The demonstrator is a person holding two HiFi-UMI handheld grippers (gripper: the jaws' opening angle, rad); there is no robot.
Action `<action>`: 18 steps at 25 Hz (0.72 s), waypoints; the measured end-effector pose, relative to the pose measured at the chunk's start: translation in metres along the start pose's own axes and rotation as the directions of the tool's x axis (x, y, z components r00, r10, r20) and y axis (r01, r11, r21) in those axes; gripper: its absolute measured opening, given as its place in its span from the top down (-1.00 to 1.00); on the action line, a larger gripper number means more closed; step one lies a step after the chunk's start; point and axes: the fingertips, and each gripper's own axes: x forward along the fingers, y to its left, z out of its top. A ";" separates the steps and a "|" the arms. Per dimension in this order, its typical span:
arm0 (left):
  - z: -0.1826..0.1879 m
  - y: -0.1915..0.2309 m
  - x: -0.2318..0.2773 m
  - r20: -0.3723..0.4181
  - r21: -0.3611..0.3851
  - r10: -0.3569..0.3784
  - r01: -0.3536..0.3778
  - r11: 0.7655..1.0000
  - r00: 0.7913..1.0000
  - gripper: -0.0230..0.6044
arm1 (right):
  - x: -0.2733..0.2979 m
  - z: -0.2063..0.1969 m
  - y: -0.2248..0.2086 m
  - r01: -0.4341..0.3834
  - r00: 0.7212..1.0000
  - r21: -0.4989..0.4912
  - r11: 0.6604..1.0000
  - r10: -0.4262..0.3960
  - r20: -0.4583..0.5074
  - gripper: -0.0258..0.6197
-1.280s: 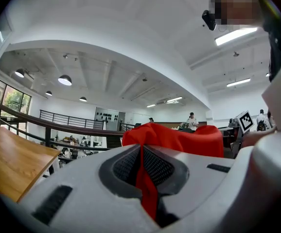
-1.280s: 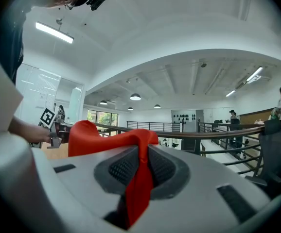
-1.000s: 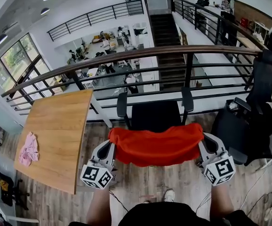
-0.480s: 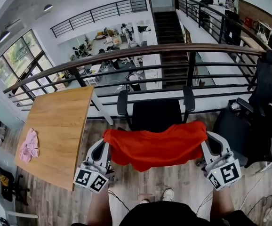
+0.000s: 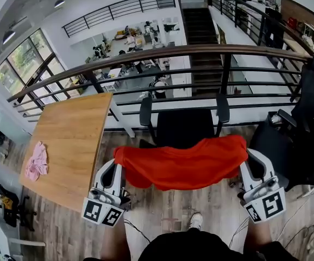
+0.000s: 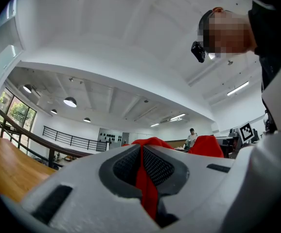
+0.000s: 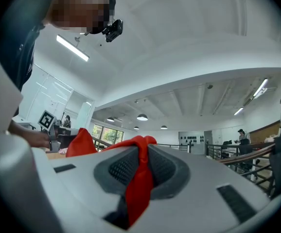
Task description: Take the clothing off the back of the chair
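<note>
Nearest, the left tool [image 5: 117,167] and the right tool [image 5: 248,157] are each clamped on one end of the red clothing [image 5: 181,165], which hangs stretched between them over the back of the black chair [image 5: 184,126]. To finish well, I would raise both ends evenly, holding it taut, until the hem clears the backrest before drawing it away

A pink cloth [image 5: 36,161] lies on the wooden table [image 5: 71,139].
</note>
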 end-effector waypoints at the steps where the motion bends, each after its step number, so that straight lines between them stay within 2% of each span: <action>1: 0.002 0.000 -0.003 0.001 0.001 -0.005 0.005 1.000 1.000 0.85 | -0.003 0.002 0.003 0.010 1.000 0.000 1.000 -0.010 0.005 0.75; 6: 0.022 -0.006 -0.023 0.012 0.034 -0.025 0.025 0.999 1.000 0.85 | -0.021 0.020 0.023 0.055 0.998 0.010 0.998 -0.055 0.038 0.75; 11: 0.037 -0.010 -0.046 0.031 0.021 -0.039 0.039 0.999 0.999 0.85 | -0.044 0.035 0.042 0.074 0.996 0.011 0.997 -0.074 0.049 0.75; 18: 0.037 -0.031 -0.079 0.016 0.035 -0.080 0.079 0.996 0.997 0.85 | -0.080 0.045 0.067 0.075 0.996 -0.003 0.997 -0.075 0.045 0.75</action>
